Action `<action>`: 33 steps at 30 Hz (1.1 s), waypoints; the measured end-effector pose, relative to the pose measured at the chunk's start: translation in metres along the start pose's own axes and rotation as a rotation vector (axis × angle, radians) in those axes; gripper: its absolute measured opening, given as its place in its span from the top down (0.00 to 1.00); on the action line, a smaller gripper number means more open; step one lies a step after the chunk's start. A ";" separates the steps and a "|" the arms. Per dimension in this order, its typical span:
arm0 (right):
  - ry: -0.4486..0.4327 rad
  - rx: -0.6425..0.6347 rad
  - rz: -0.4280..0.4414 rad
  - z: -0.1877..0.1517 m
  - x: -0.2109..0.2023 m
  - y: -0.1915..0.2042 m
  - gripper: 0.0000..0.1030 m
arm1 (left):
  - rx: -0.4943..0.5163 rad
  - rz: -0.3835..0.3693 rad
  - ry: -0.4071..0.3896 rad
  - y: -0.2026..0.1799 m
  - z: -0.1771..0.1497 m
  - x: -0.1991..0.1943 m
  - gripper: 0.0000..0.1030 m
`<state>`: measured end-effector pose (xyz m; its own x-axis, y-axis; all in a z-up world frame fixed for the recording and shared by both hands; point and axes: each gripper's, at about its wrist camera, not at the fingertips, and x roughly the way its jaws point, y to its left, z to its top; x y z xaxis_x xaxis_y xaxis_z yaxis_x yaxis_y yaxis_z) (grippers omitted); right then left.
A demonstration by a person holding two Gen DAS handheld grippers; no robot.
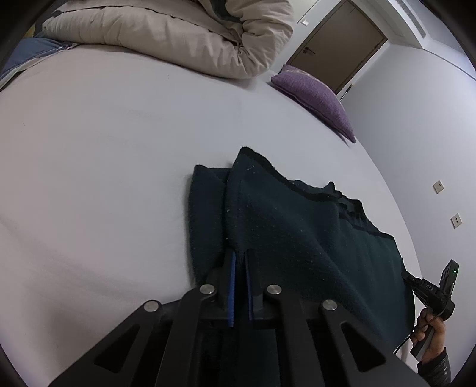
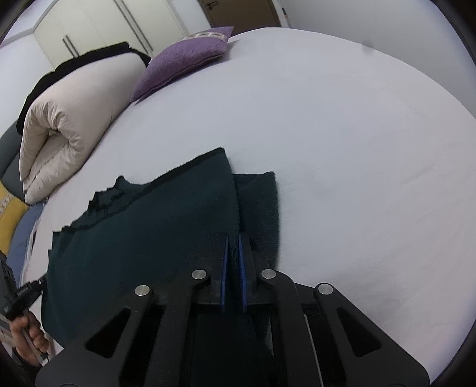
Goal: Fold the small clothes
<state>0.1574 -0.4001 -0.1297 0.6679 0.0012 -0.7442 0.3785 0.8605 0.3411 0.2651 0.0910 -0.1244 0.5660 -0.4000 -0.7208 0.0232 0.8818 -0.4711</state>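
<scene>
- The place is a bedroom in a home.
- A wide bed [image 2: 327, 119] has a pale sheet.
- A folded beige duvet [image 2: 74, 119] and a purple cushion [image 2: 181, 56] lie on it.
- A brown door [image 1: 342, 44] and white wardrobe doors [image 2: 98, 23] stand behind.

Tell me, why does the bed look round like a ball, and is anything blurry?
Left wrist view: the fisheye lens bows the white bed and darkens the corners; the dark green garment in the left claw looks sharp under soft, even light. Right wrist view: same bulge; the purple pillow is clear, and the right claw casts little shadow.
</scene>
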 end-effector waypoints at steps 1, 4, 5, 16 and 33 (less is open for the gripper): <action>-0.012 0.002 -0.003 -0.001 -0.003 0.000 0.95 | -0.013 -0.001 -0.013 0.004 -0.002 -0.003 0.94; -0.038 0.010 -0.010 -0.003 -0.009 0.000 0.96 | -0.054 -0.010 -0.041 0.015 -0.007 -0.010 0.94; -0.045 0.017 -0.012 -0.004 -0.011 -0.001 0.96 | -0.065 -0.012 -0.041 0.019 -0.009 -0.010 0.94; -0.028 0.055 0.004 -0.009 0.000 -0.013 0.96 | -0.103 -0.037 -0.052 0.028 -0.017 -0.009 0.90; 0.002 -0.055 -0.079 -0.071 -0.052 -0.002 0.81 | 0.218 0.126 -0.041 -0.051 -0.063 -0.030 0.64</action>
<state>0.0762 -0.3661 -0.1320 0.6359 -0.0669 -0.7689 0.3940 0.8848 0.2489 0.1951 0.0422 -0.1102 0.6082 -0.2767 -0.7440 0.1252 0.9590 -0.2543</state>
